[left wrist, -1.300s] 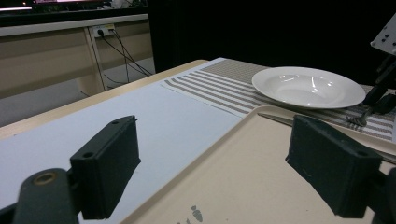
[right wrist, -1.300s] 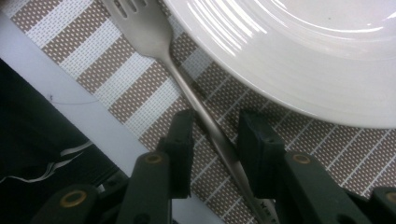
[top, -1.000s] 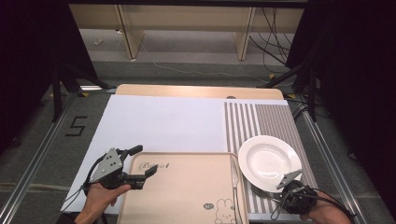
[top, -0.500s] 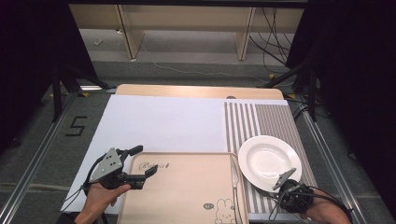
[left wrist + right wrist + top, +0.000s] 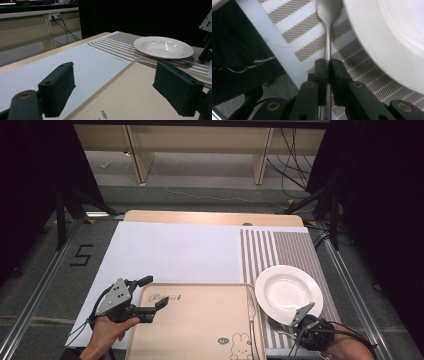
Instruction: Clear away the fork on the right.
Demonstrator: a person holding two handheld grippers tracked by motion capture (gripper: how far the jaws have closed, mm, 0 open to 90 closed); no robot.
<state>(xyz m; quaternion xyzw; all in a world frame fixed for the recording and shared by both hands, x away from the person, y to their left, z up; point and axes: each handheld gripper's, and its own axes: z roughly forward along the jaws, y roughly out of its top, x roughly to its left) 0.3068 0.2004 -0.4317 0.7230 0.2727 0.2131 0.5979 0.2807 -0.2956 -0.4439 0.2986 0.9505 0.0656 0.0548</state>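
A metal fork [image 5: 327,37] lies on the striped placemat [image 5: 294,32], just beside the white plate [image 5: 392,37]. My right gripper [image 5: 327,66] is shut on its handle. From above, that right gripper [image 5: 300,319] sits at the plate's [image 5: 289,292] near edge, with the fork [image 5: 276,324] pointing left toward the tray. My left gripper [image 5: 152,292] stands open over the beige tray's [image 5: 195,335] near-left corner, with nothing between its jaws. In the left gripper view, the left gripper [image 5: 117,85] looks across the tray [image 5: 125,100] toward the plate [image 5: 163,47].
A knife [image 5: 250,307] lies along the tray's right rim, also visible as the knife [image 5: 147,64] in front of the plate. White paper [image 5: 175,252] covers the table's left and middle. The table's near edge runs just beneath both hands.
My right gripper has shifted slightly to the left beside the plate, still holding the fork. The left gripper has not moved.
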